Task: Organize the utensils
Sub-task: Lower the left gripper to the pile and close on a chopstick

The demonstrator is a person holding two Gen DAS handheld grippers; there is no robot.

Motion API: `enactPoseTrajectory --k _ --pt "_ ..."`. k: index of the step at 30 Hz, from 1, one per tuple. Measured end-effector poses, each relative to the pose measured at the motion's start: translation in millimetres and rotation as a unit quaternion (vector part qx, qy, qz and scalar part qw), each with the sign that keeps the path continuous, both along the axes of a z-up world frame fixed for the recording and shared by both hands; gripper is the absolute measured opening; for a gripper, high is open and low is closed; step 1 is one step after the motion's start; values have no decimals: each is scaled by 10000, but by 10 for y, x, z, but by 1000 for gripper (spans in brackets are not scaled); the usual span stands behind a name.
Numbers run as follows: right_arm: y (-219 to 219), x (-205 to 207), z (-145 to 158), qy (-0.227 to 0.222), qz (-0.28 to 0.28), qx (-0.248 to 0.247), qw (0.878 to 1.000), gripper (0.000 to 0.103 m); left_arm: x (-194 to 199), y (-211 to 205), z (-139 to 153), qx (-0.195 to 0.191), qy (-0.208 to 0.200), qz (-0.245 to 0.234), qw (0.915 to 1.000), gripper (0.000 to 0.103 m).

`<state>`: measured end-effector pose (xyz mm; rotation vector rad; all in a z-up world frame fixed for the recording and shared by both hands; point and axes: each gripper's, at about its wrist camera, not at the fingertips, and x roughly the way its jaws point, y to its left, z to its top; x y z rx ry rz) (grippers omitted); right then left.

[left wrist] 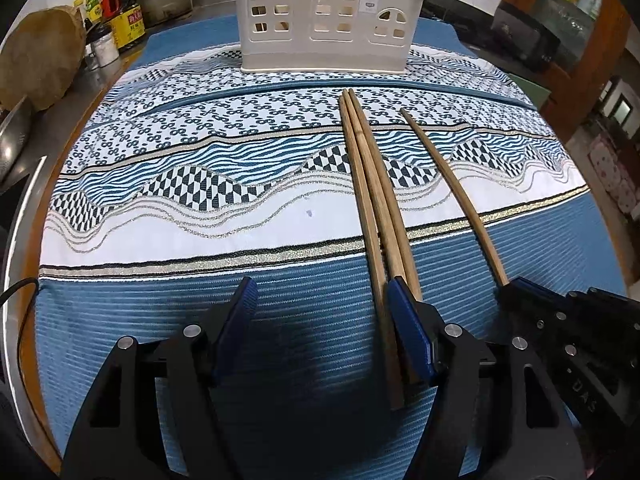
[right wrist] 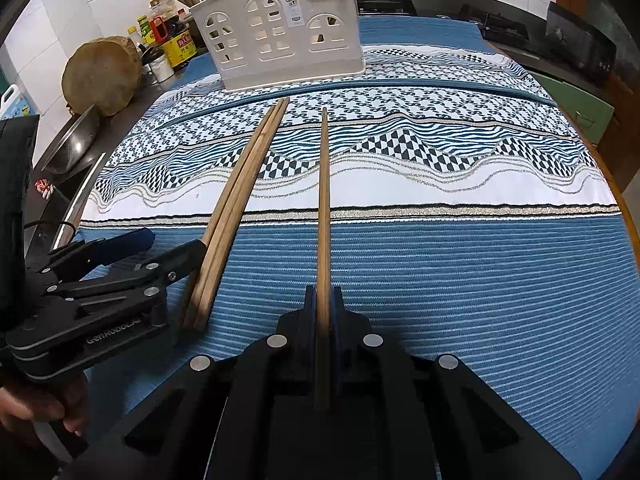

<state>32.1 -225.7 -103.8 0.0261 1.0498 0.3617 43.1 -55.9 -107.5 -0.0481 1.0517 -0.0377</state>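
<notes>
Clamping a single chopstick (right wrist: 324, 200), the right gripper (right wrist: 324, 300) has its jaws nearly closed on the stick's near end; the far end points to 12 o'clock, toward the utensil holder (right wrist: 280, 36). The left gripper (left wrist: 320, 300) stands wide and empty, its right finger (left wrist: 408, 320) touching the loose chopstick bundle (left wrist: 372, 184) on the patterned cloth (left wrist: 200, 184). Several sticks already stand in the holder. Judged remaining: this stick and the bundle.
</notes>
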Motion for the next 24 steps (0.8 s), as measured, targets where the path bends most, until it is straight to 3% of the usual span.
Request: enactPoseTrajectory --k 6,11,18,21,24 --pt "18 -54 -1 0 44 -7 10000 8 -16 4 15 250 -80 190 9995 66" --pt "28 -80 -6 -26 103 -17 9999 9 -18 41 43 390 -171 261 9988 54" --pt "28 -85 -16 -93 149 -73 9998 8 -60 109 26 -153 -112 230 9996 46" --pt "22 -82 -21 -101 134 -23 9999 8 -86 46 -5 -44 -165 181 9997 46" --pt "18 -81 -25 -108 140 9 9998 8 -98 1 -23 219 -218 138 9994 35"
